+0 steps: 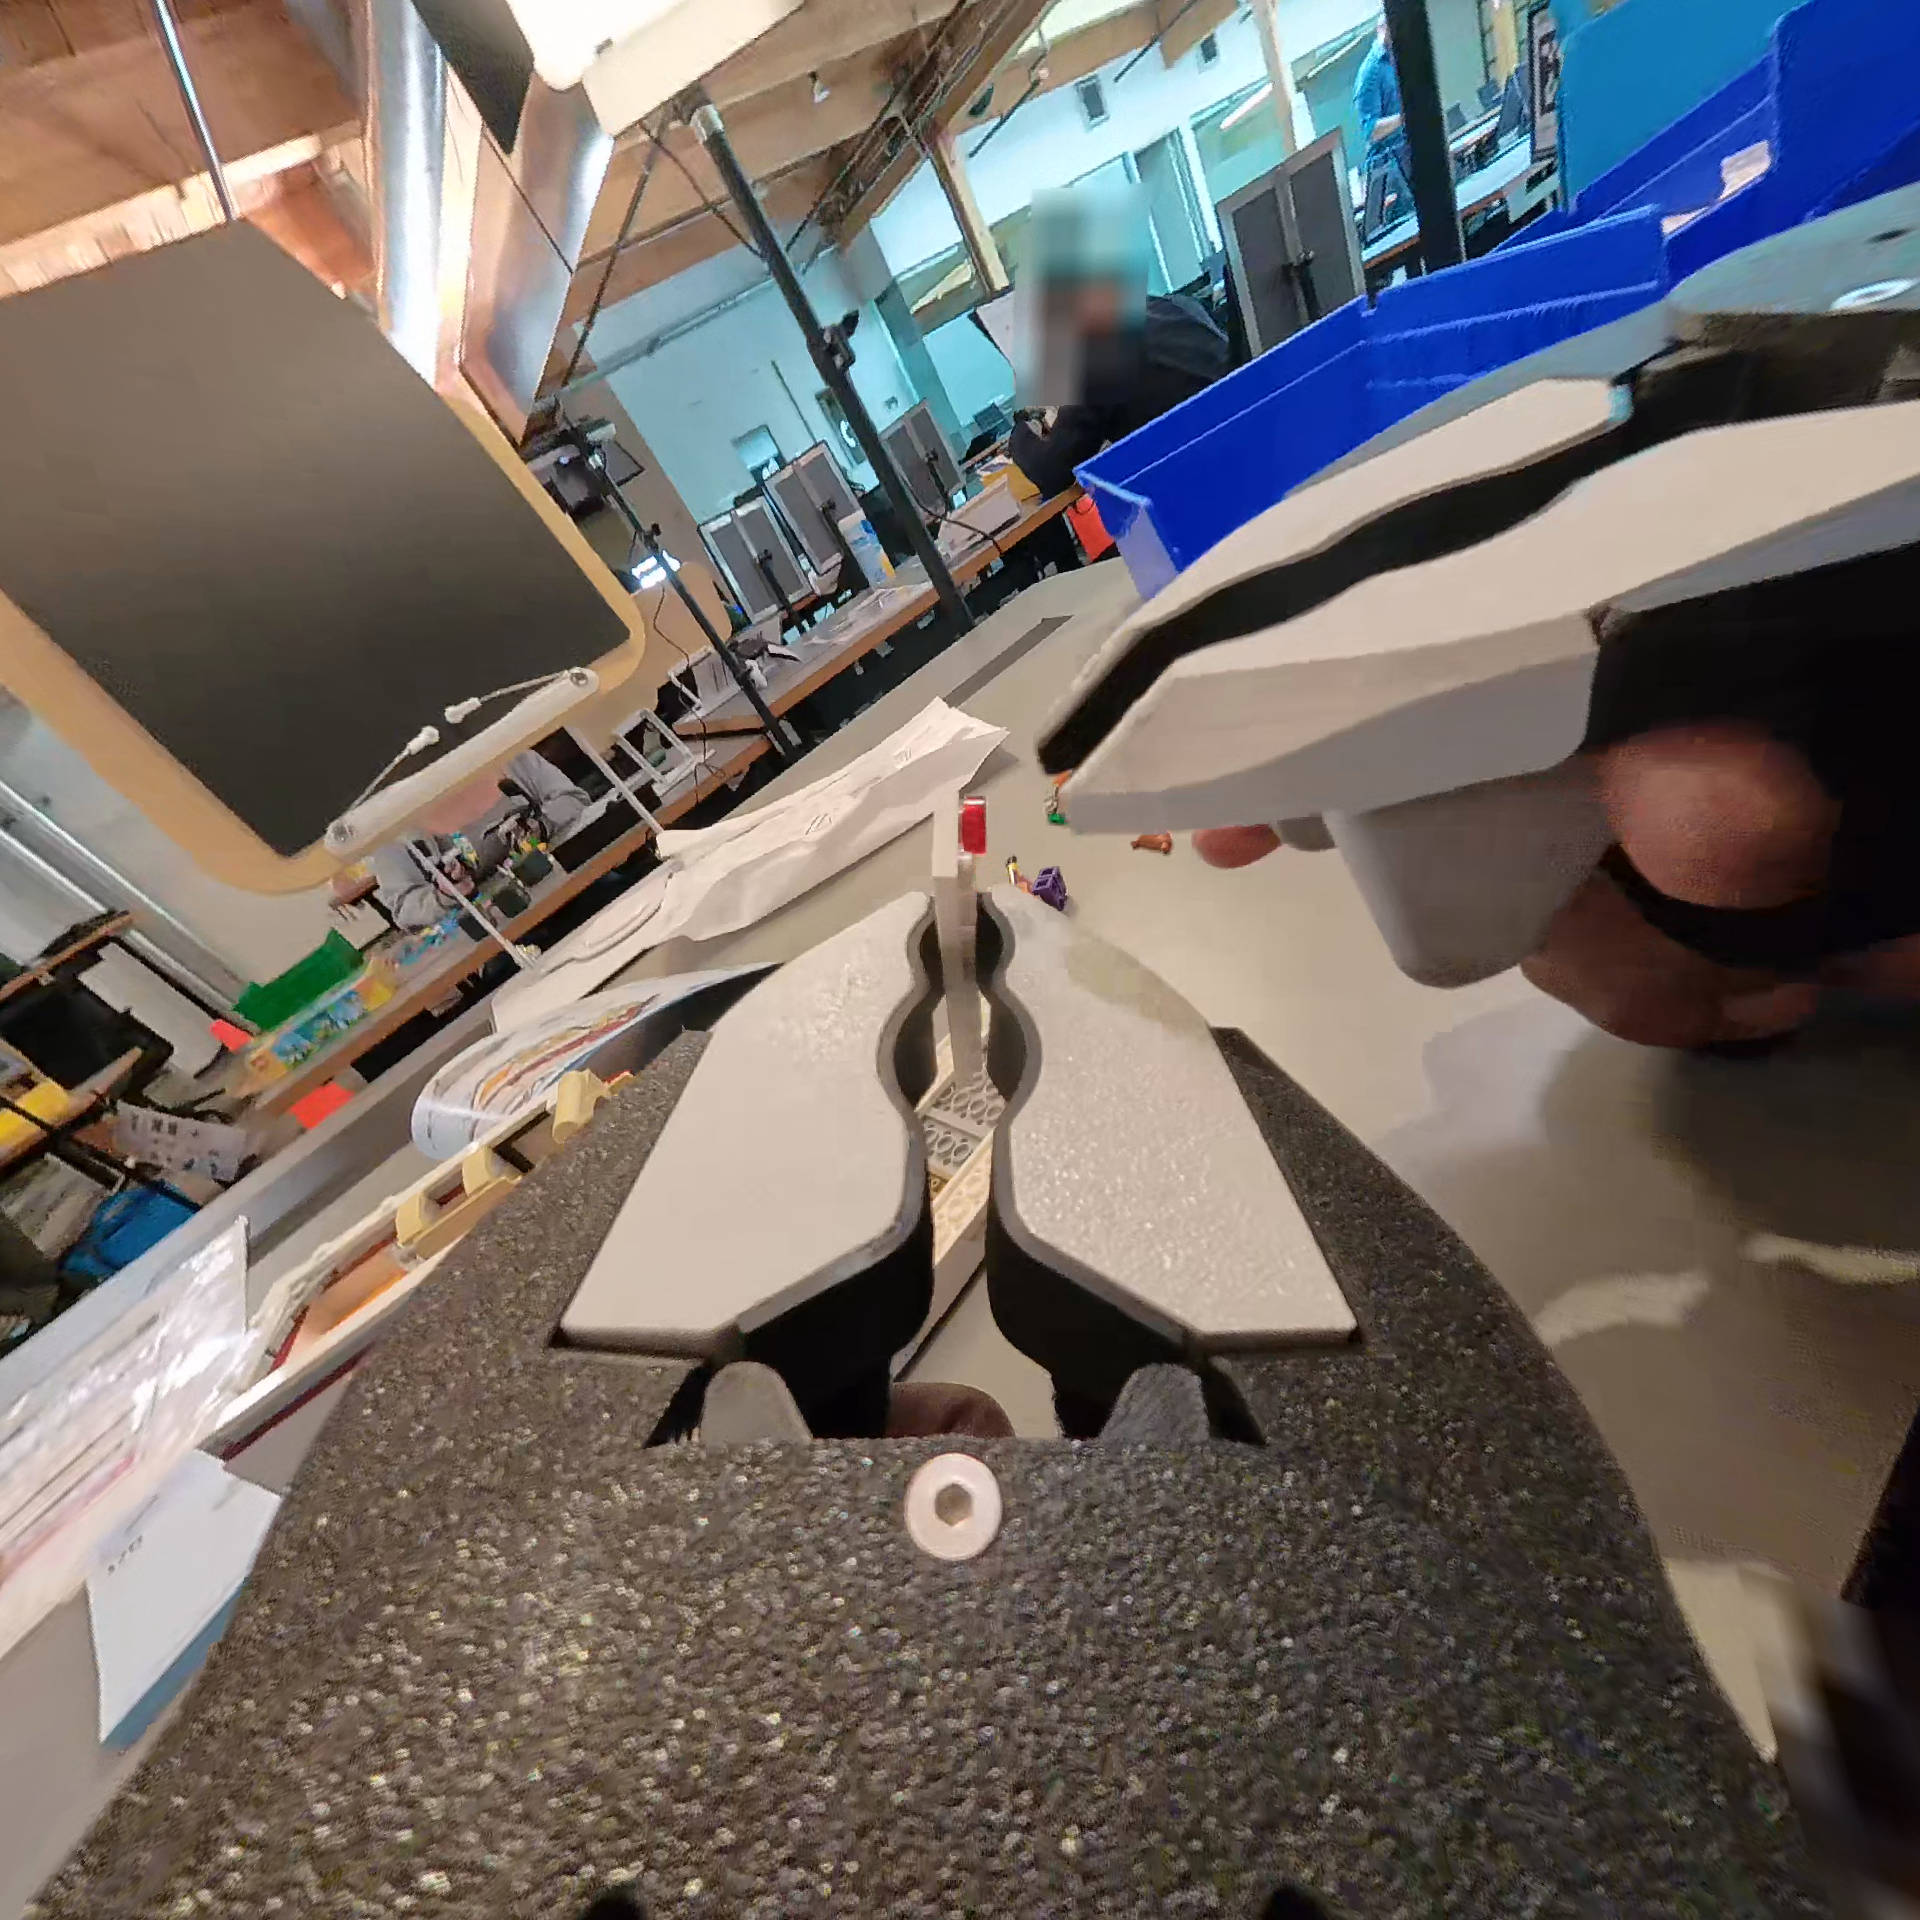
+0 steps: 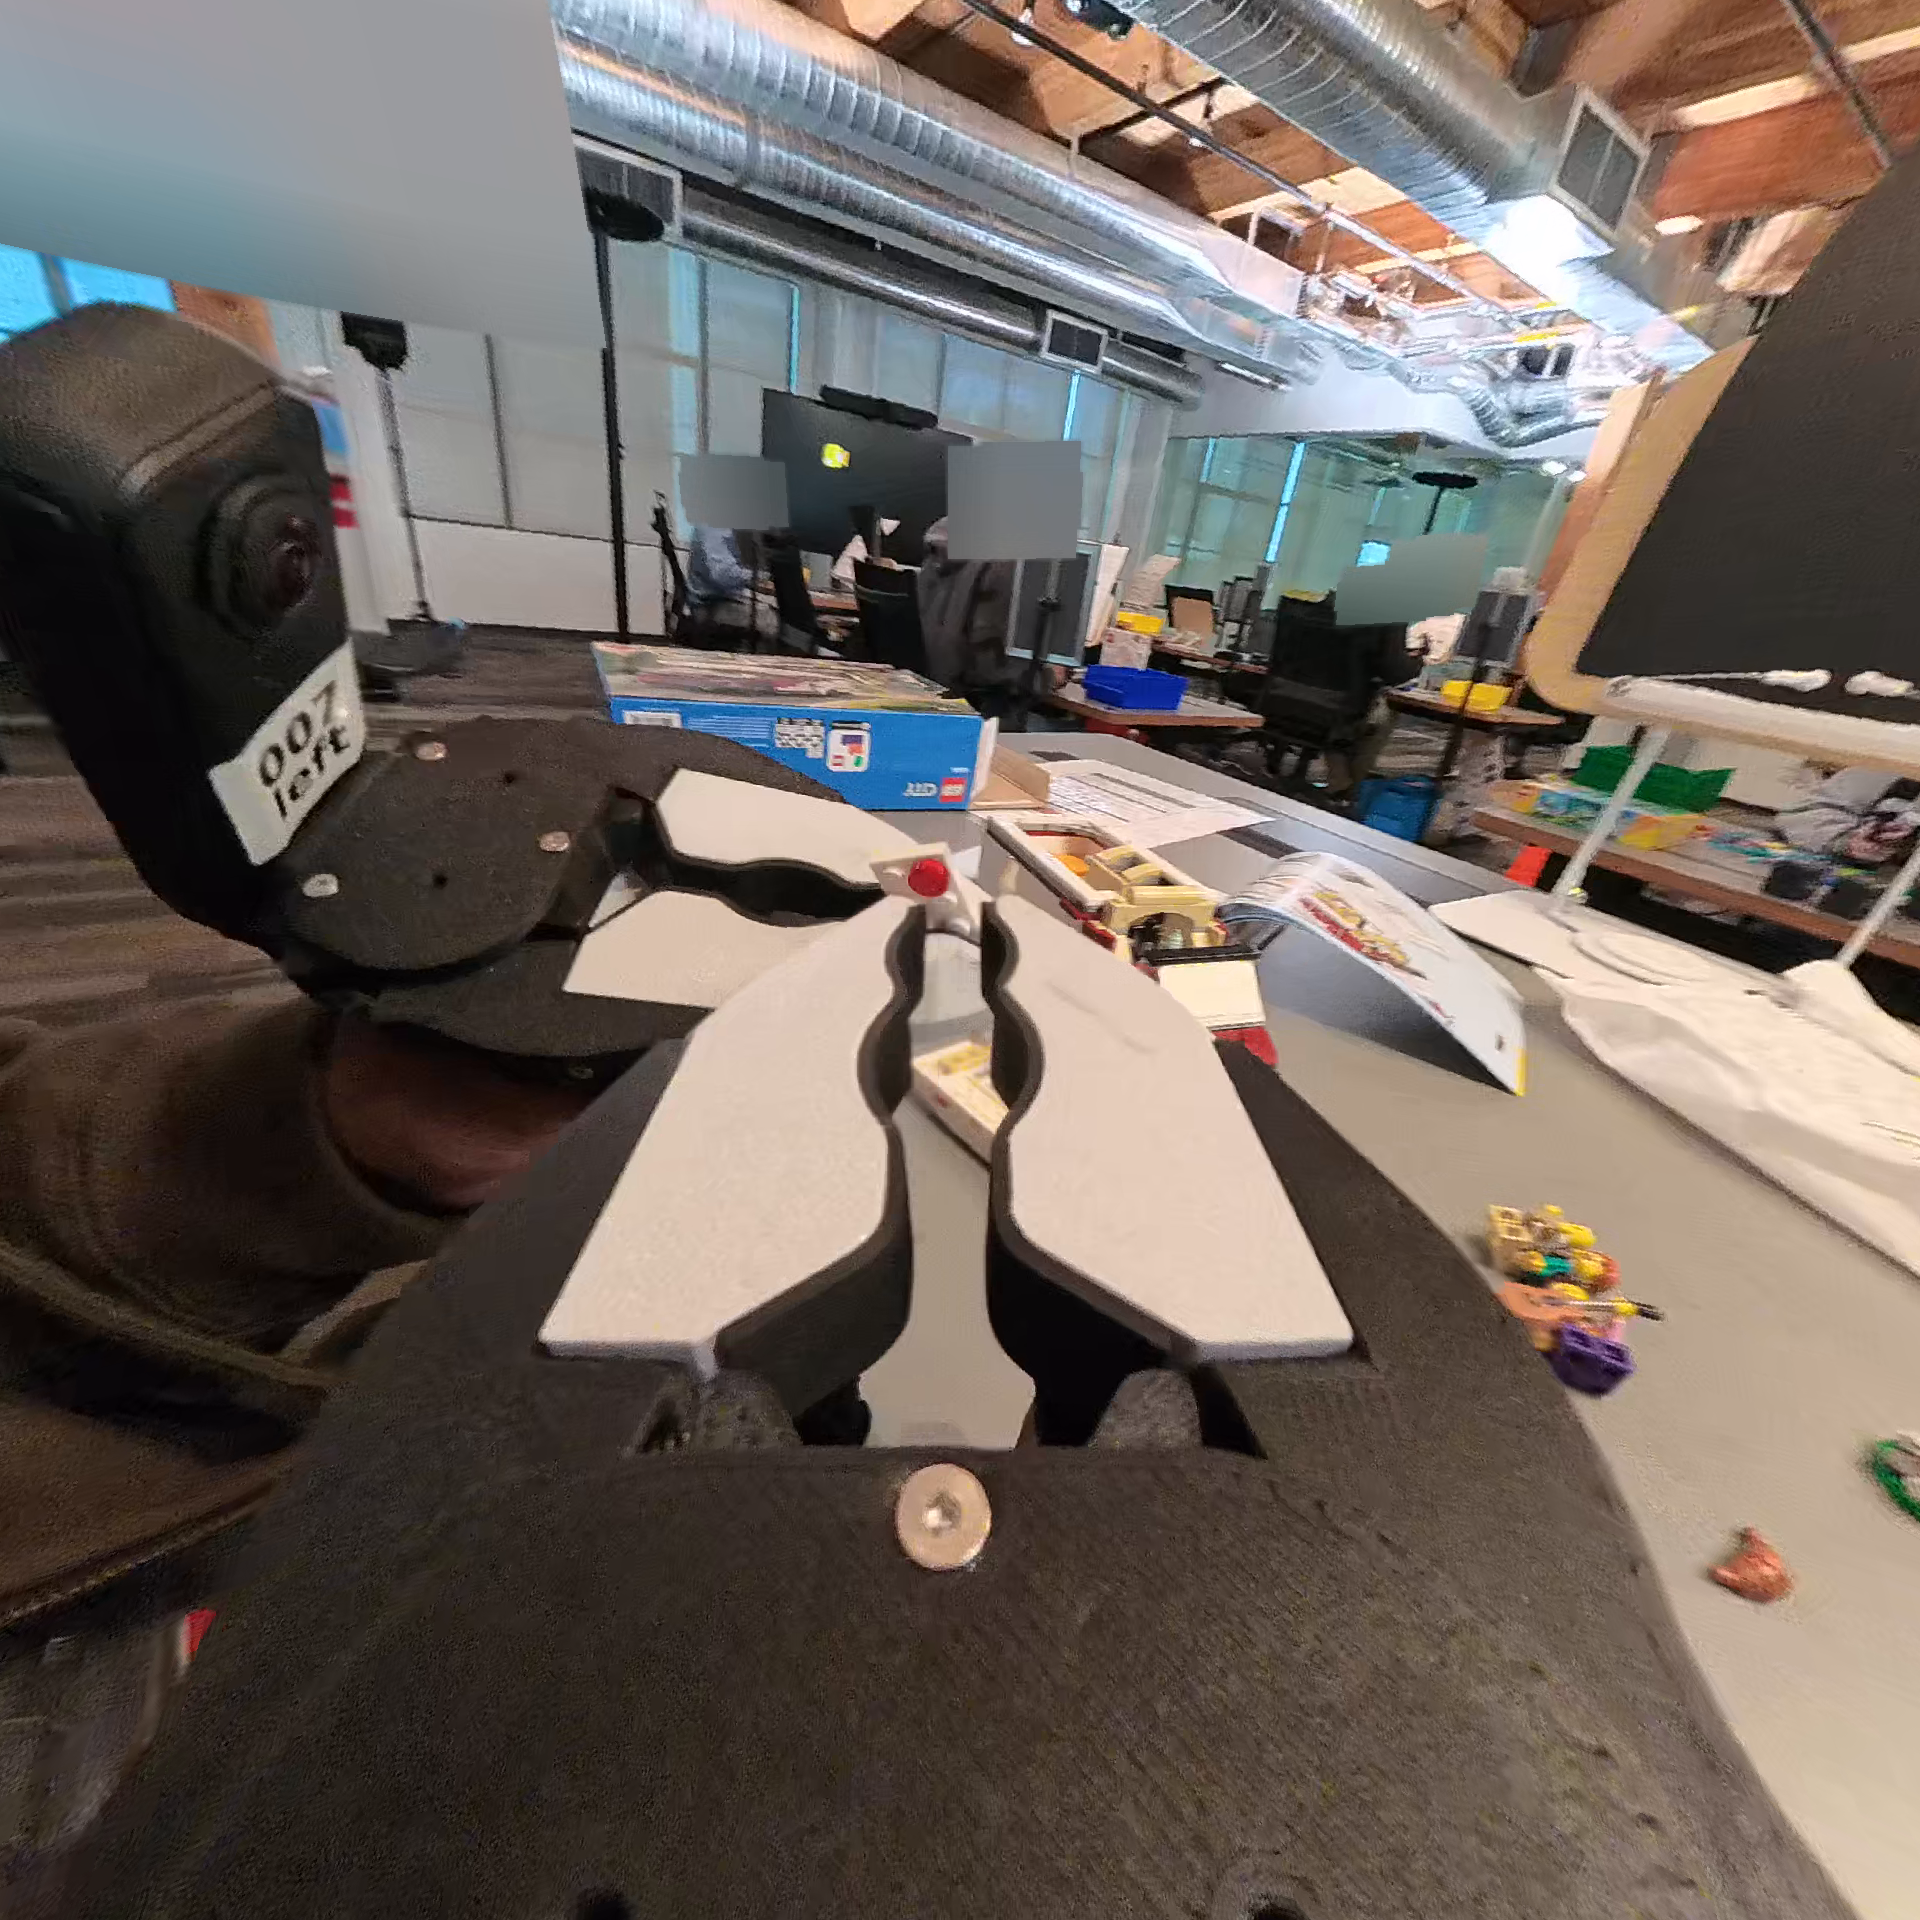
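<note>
Right wrist view: grey table (image 2: 1714,1558) in an open workshop.

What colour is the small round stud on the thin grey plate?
Red stud on the plate, clearest in the right wrist view.

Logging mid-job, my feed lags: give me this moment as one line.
left gripper shut on thin white plate | right gripper jaws slightly apart, beside plate, not touching | behind: brick model, booklet
</note>
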Available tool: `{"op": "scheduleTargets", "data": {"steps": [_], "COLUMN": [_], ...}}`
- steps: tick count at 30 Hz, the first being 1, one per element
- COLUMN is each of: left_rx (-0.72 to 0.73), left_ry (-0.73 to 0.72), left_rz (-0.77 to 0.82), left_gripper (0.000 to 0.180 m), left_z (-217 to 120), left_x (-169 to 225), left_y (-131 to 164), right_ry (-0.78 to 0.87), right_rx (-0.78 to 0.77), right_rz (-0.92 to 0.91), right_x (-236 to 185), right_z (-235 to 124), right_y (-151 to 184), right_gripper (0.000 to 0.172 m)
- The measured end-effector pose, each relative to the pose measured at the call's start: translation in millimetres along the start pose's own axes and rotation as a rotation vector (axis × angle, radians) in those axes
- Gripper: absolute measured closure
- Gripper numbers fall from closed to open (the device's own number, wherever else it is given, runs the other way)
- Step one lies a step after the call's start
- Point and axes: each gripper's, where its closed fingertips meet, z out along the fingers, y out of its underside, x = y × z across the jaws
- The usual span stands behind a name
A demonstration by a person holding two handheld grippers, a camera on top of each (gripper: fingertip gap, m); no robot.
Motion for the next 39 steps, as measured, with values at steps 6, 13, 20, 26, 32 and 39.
{"op": "scheduleTargets", "data": {"steps": [6,13,20,26,32,39], "left_rx": [0.023,0.036,0.026,-0.004,-0.017,-0.029], "left_ry": [-0.002,-0.022,-0.067,-0.047,-0.012,-0.031], "left_rz": [0.060,0.120,0.222,0.171,0.100,-0.040], "left_gripper": [0.176,0.176,0.176,0.176,0.176,0.176], "left_z": [-0.8,-1.9,-2.6,-0.9,-0.3,-2.5], "left_x": [5.2,7.1,7.4,7.4,7.4,-9.3], "left_y": [-5.1,-8.3,-8.7,-3.9,-0.4,6.2], "right_ry": [-0.080,-0.106,-0.117,0.018,0.102,0.180], "right_rx": [0.026,0.026,0.020,-0.019,-0.049,-0.069], "right_rz": [0.113,0.158,0.125,-0.139,-0.298,-0.413], "right_x": [-8.0,-10.4,-11.0,-8.5,-6.7,1.5], "right_z": [2.0,2.8,-0.5,0.3,2.1,-2.7], "right_y": [-3.3,-3.1,-3.0,1.1,3.6,4.1], "right_gripper": [0.158,0.160,0.164,0.165,0.165,0.165]}}
